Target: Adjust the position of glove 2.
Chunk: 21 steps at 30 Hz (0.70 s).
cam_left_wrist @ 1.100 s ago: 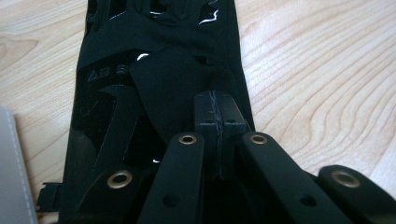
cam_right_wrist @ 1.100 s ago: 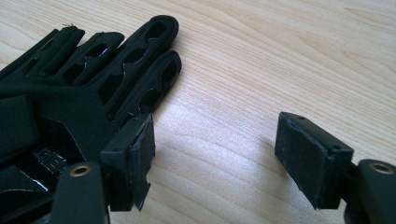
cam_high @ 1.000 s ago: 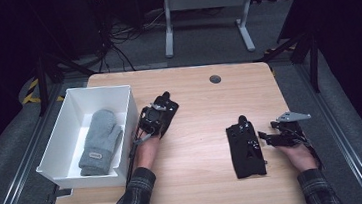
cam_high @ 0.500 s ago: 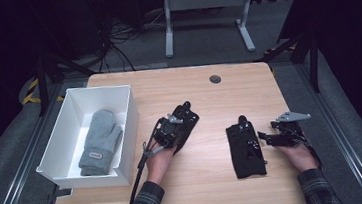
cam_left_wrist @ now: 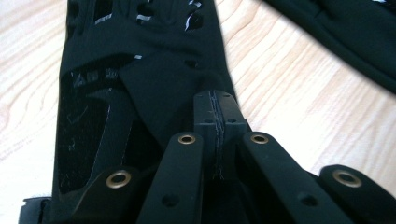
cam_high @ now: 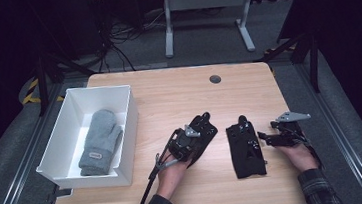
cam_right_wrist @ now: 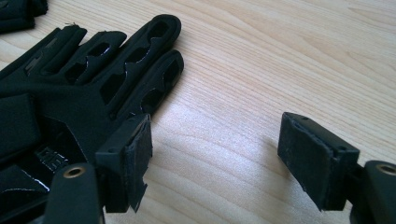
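Left claw (cam_high: 198,133) clenched on one black glove (cam_left_wrist: 140,70); second black glove (cam_high: 245,146) lies lengthwise just beside the released right claw (cam_high: 268,140).

This looks like a lab or recording studio set up for filming, though the dark surroundings make it hard to be sure. A pale wooden table (cam_high: 178,97) stands lit amid black walls, with bundled cables (cam_high: 118,42) on the grey carpet (cam_high: 204,49) behind it. A grey metal stand (cam_high: 205,9) rises beyond, and yellow-black hazard tape (cam_high: 31,92) marks the floor at left
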Motion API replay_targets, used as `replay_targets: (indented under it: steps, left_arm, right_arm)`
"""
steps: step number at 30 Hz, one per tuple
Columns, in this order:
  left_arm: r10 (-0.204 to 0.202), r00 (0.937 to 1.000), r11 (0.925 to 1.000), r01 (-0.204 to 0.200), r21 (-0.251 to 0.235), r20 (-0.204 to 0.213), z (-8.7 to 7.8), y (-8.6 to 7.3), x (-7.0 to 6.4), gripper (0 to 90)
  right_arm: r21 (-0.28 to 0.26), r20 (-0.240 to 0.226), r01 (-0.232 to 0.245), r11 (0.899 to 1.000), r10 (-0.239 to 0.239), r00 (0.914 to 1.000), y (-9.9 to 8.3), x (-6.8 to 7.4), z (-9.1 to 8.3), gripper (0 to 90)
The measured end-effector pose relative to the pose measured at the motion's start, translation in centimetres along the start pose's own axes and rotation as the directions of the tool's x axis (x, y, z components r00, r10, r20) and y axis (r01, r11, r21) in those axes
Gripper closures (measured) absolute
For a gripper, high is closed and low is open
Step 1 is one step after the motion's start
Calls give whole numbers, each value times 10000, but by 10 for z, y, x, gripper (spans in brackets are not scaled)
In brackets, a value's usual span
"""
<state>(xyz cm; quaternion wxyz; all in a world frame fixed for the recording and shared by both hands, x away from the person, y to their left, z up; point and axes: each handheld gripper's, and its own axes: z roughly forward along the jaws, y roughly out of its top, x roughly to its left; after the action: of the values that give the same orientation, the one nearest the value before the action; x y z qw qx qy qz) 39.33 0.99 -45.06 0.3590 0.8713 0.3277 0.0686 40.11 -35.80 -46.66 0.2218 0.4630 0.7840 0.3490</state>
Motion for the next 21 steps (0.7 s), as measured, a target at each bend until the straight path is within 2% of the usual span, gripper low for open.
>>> replay_targets:
  steps: [3, 4, 6, 9, 12, 16, 19, 20, 21]
  left_arm:
    - [46, 10000, 9999, -47, -96, -60, -7, 4, 3, 895]
    - [26, 9995, 9999, -31, -150, -299, -13, 8, 11, 896]
    - [-119, 9985, 9999, 114, -106, -526, -17, 9, 22, 896]
    - [-315, 9960, 9989, 343, 323, -837, -16, 4, 37, 896]
    - [-320, 9965, 9969, 374, 687, -778, -14, -1, 43, 897]
    - [-268, 9980, 9950, 322, 943, -580, -12, -6, 41, 897]
    - [-266, 9996, 9946, 275, 997, -107, -13, -8, 35, 897]
    - [-266, 9996, 9946, 275, 997, -107, -13, -8, 35, 896]
    - [-231, 9996, 9947, 213, 1001, 163, -13, -10, 29, 896]
  right_arm:
    - [5, 3, 18, 10000, -18, 10000, 0, 0, 0, 267]
    - [10, -6, 39, 10000, -39, 10000, 0, 0, 0, 267]
    - [9, -22, 67, 10000, -67, 10000, 0, 0, 0, 269]
    - [16, -27, 85, 10000, -85, 10000, 0, 0, 0, 269]
    - [12, -29, 80, 10000, -80, 10000, 0, 0, 0, 269]
    - [11, -29, 80, 10000, -80, 10000, 0, 0, 0, 269]
    - [10, -32, 82, 10000, -82, 10000, 0, 0, 0, 269]
    - [10, -31, 84, 10000, -84, 10000, 0, 0, 0, 269]
    - [12, -31, 82, 10000, -82, 10000, 0, 0, 0, 269]
